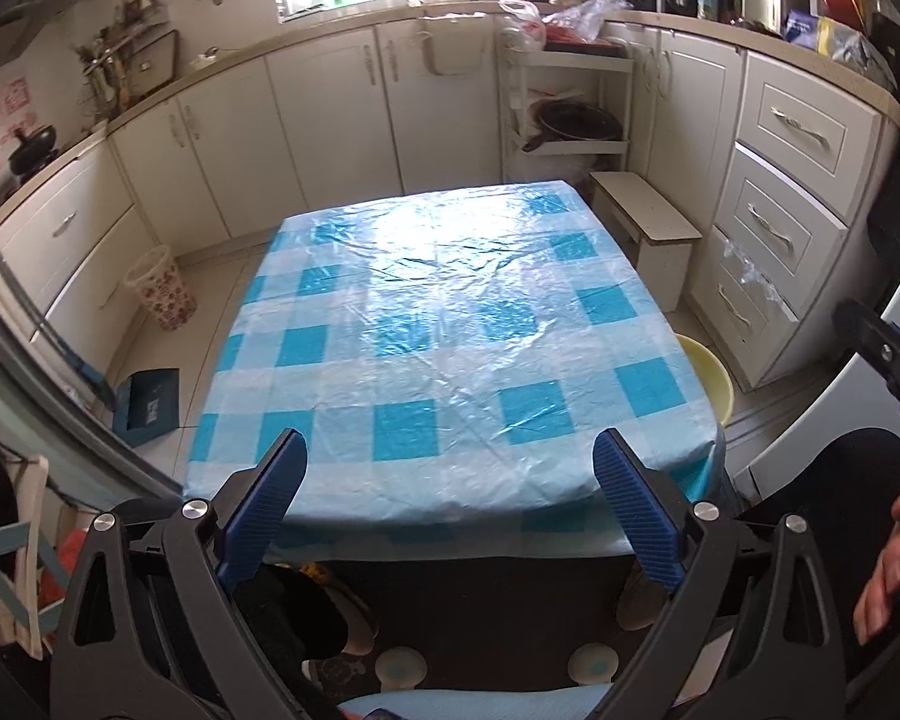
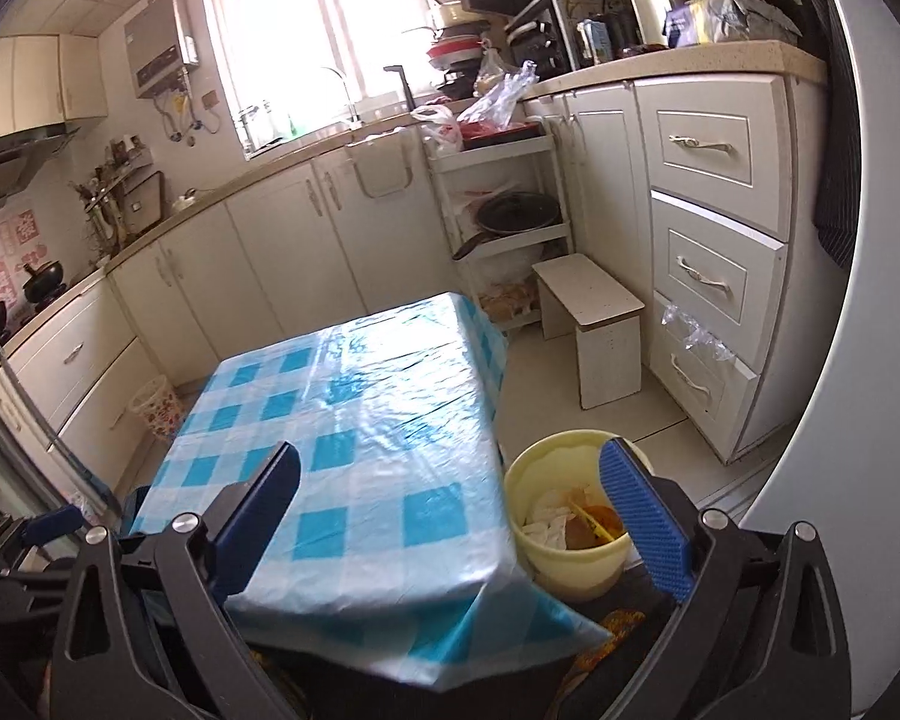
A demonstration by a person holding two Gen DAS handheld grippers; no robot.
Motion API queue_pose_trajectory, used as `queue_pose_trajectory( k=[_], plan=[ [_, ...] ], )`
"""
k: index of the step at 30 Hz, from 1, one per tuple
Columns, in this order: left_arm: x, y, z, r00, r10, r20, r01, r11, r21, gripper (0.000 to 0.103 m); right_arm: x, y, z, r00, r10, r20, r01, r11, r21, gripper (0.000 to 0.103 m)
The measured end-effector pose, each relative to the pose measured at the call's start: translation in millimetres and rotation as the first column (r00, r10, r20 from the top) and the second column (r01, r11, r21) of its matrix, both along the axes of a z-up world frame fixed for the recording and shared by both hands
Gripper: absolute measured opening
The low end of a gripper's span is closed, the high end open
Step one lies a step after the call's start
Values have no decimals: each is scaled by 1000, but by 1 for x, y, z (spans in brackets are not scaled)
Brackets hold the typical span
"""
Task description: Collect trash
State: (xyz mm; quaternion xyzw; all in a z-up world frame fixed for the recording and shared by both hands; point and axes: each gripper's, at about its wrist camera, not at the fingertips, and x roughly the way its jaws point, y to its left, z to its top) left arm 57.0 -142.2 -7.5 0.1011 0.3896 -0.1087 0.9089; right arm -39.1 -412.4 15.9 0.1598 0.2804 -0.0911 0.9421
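Basically both grippers, left (image 1: 450, 456) and right (image 2: 450, 474), stand wide apart with nothing between the pads. Trash (image 2: 576, 519) sits in the yellow bin (image 2: 570, 564) on the floor, just beside the table (image 2: 354, 420) corner. It looks like crumpled white paper plus orange and yellow scraps (probably light, soft, crushable), so pinch a paper fold near the top. Table top shows no litter. Left view cuts the bin (image 1: 711, 372) to a rim sliver behind the cloth; bin depth and lower contents are hidden, and the scraps are too small to identify.
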Motion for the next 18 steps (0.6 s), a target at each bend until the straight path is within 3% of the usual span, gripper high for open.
queue_pose_trajectory(
  k=[11,18],
  plan=[
    [-22,40,15,998,56,35,-55,998,-26,95,-34,67,3,991,114,-63,-114,993,1,96],
    [-33,48,23,996,61,59,-60,998,-25,95,-41,90,-3,989,128,-80,-130,991,-21,96]
  ],
)
